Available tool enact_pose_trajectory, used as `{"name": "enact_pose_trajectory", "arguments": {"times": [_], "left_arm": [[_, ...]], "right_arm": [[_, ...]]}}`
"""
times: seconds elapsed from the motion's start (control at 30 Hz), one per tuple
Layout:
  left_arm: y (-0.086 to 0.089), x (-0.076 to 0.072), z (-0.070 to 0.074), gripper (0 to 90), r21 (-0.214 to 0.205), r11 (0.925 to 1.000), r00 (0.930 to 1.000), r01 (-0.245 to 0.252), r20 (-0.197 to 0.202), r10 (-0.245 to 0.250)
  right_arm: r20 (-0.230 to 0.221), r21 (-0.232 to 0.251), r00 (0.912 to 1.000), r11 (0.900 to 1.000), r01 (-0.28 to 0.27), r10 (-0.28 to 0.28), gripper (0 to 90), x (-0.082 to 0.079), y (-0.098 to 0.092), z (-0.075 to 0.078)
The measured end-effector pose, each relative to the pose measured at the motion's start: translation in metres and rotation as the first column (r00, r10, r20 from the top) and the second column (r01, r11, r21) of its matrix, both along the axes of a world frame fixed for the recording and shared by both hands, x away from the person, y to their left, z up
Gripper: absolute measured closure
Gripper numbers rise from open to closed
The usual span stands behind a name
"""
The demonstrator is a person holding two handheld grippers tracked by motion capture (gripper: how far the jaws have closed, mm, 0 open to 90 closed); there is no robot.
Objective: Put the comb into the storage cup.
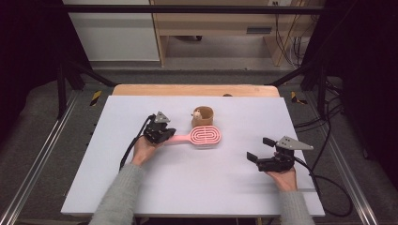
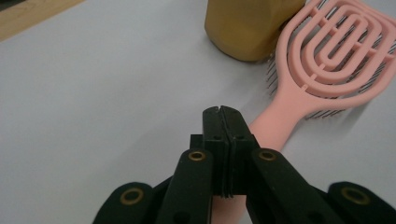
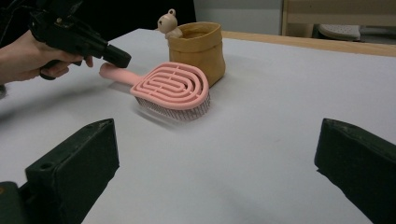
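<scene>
Beside tan pouch (image 1: 202,117) — ribbed pink hairbrush (image 1: 202,136)

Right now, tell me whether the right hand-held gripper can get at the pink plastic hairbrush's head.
Probably yes: the right hand-held gripper is open, with bare white table between it and the pink plastic hairbrush.

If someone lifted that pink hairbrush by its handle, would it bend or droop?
Probably not: the pink hairbrush looks like moulded plastic, so likely stiff. Its slotted, open head suggests it is light. Lying bristles-down on the table, it seems unlikely to roll.
</scene>
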State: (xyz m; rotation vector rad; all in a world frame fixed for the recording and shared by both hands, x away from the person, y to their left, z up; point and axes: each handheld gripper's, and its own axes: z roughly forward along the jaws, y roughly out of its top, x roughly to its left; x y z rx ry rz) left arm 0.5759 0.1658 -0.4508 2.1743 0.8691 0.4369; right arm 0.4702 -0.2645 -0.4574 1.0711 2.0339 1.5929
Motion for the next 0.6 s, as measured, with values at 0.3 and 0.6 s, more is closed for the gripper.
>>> {"name": "enact_pose_trajectory", "arguments": {"times": [0.3,0.6], "left_arm": [[0.002,-0.001,0.014,68.8,-0.047,0.9989,0.9997,-0.005,0.025,0.006],[-0.007,-0.001,0.013,26.1,-0.027,0.9996,1.0,0.0,0.001,0.0]], "right_arm": [[0.0,0.0,1.0,1.0,0.0,0.0,0.3,0.0,0.0,0.0],[0.002,0.001,1.0,1.0,0.0,0.0,0.3,0.0,0.0,0.0]]}}
